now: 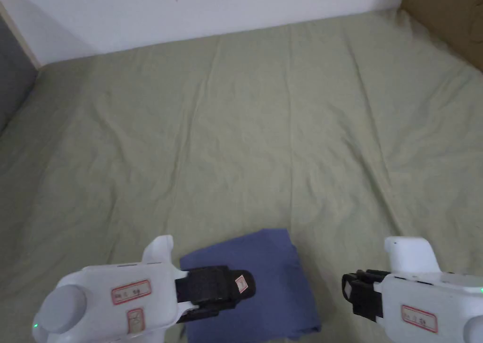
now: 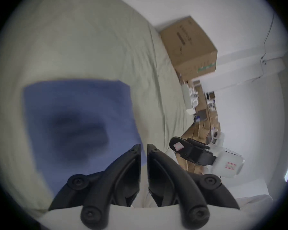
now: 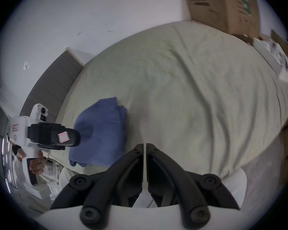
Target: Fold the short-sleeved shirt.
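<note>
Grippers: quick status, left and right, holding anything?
Left gripper: shut, empty, above the folded blue shirt.
Right gripper: shut, empty, beside the shirt.

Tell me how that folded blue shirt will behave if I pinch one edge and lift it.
The blue shirt is soft cloth in stacked layers, so it will likely droop and partly unfold. It looks light, so weight shouldn't matter. Pushed across the wrinkled green sheet, it would probably bunch rather than slide cleanly.

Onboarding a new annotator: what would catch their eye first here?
The folded blue shirt stands out, a compact rectangle at the near edge of the pale green sheet. The left tool hovers over it with jaws together, and the right tool, also shut, sits apart to its right.
</note>
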Demonstrator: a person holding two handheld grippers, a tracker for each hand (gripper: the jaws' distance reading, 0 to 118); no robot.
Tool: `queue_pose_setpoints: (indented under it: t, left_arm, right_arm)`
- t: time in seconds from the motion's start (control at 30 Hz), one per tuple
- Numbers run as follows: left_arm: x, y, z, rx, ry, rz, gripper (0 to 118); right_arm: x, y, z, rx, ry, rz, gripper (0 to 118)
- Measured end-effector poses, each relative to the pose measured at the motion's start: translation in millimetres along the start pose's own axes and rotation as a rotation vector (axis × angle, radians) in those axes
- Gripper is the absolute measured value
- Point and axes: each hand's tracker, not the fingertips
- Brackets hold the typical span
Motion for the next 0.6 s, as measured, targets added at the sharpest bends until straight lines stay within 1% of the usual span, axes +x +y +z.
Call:
queue_pose_setpoints:
  t: [0.03, 0.07, 0.1, 0.13, 0.17, 0.2, 0.23, 0.3, 0.33, 0.37, 0.4, 0.47, 0.57, 0.6]
  left_arm:
    - [-10, -2, 13, 0.022, 0.001, 0.015, 52]
    - [-19, -3, 23, 0.026, 0.019, 0.029, 89]
    - [-30, -5, 31, 0.036, 0.028, 0.049, 105]
    - [-39, -7, 38, 0.053, 0.039, 0.074, 110]
    - [-50, -8, 45, 0.066, 0.038, 0.104, 110]
    - [-62, -9, 45, 0.075, 0.022, 0.133, 110]
    - [-75, -9, 44, 0.079, -0.004, 0.156, 110]
    - [-98, -10, 39, 0.079, -0.015, 0.236, 109]
    - [-108, -9, 31, 0.069, -0.021, 0.266, 109]
    - [-116, -8, 24, 0.068, -0.029, 0.298, 109]
    - [-123, -6, 15, 0.063, -0.049, 0.303, 109]
    - [-129, -2, -8, 0.019, -0.1, 0.315, 109]
    - [-127, 7, -36, -0.003, -0.237, 0.294, 109]
    - [-125, 8, -45, -0.019, -0.259, 0.297, 109]
  right_arm:
    - [-11, 6, -8, -0.003, 0.013, 0.046, 4]
    - [-23, 11, -21, -0.012, 0.019, 0.092, 4]
    - [-33, 16, -34, -0.029, 0.024, 0.124, 4]
    - [-38, 20, -48, -0.055, 0.052, 0.14, 4]
    - [-41, 23, -65, -0.089, 0.068, 0.132, 4]
    - [-43, 23, -79, -0.121, 0.043, 0.123, 4]
    - [-44, 22, -91, -0.129, 0.028, 0.132, 4]
    - [-40, 19, -109, -0.166, -0.035, 0.153, 4]
    - [-39, 18, -111, -0.155, -0.017, 0.138, 4]
    - [-36, 19, -109, -0.156, -0.005, 0.104, 4]
    - [-34, 20, -106, -0.15, 0.005, 0.084, 4]
    - [-33, 21, -106, -0.155, 0.003, 0.083, 4]
    - [-36, 21, -105, -0.158, -0.006, 0.089, 4]
    - [-38, 21, -105, -0.159, -0.013, 0.093, 4]
